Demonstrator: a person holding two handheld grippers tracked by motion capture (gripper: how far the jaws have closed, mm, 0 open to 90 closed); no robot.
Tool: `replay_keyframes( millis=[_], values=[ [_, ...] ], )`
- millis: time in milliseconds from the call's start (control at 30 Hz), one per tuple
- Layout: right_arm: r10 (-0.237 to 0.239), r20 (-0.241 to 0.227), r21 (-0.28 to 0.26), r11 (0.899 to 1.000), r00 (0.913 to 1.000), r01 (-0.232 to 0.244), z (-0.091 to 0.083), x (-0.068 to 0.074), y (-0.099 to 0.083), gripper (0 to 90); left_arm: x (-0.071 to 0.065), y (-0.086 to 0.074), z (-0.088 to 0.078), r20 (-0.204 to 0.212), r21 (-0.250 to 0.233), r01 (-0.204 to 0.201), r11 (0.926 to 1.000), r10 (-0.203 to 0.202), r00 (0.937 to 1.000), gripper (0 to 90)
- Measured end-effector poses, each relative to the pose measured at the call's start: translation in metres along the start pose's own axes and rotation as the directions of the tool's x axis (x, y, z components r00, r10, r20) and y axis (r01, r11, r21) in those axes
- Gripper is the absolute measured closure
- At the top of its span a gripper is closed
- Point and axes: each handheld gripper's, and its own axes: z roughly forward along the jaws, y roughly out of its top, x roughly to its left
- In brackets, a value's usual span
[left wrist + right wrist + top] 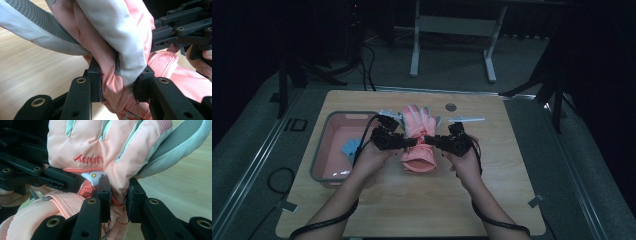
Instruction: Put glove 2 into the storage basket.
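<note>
A padded pink glove [418, 137] with grey-white trim is held up over the middle of the wooden table [377, 210], fingers pointing away from the person, cuff toward them. My left gripper [412, 142] pinches the glove's wrist from the left. In the left gripper view that left gripper [118, 83] has its pads pressed into a bunched fold of the pink glove [112, 37]. My right gripper [427, 141] pinches the same wrist from the right. In the right gripper view the right gripper [119, 195] squeezes the glove [100, 142] below its red stitched lettering.
A pink plastic basin [323, 150] stands at the table's left and holds a light blue item [351, 148]. White strips [467, 119] lie behind the glove. A round grey cap [451, 107] sits near the far edge. A white frame [452, 30] stands beyond.
</note>
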Motion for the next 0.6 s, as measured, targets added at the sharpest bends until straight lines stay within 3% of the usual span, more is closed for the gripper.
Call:
replay_keyframes(
  millis=[600],
  values=[
    [-0.019,-0.076,-0.009,1.000,0.9969,0.019,0.058,0.058,0.047,75.9,0.048,0.001,-0.082,-0.084,0.002,0.019,0.9998,-0.019,0.9963,65.7]
  ],
)
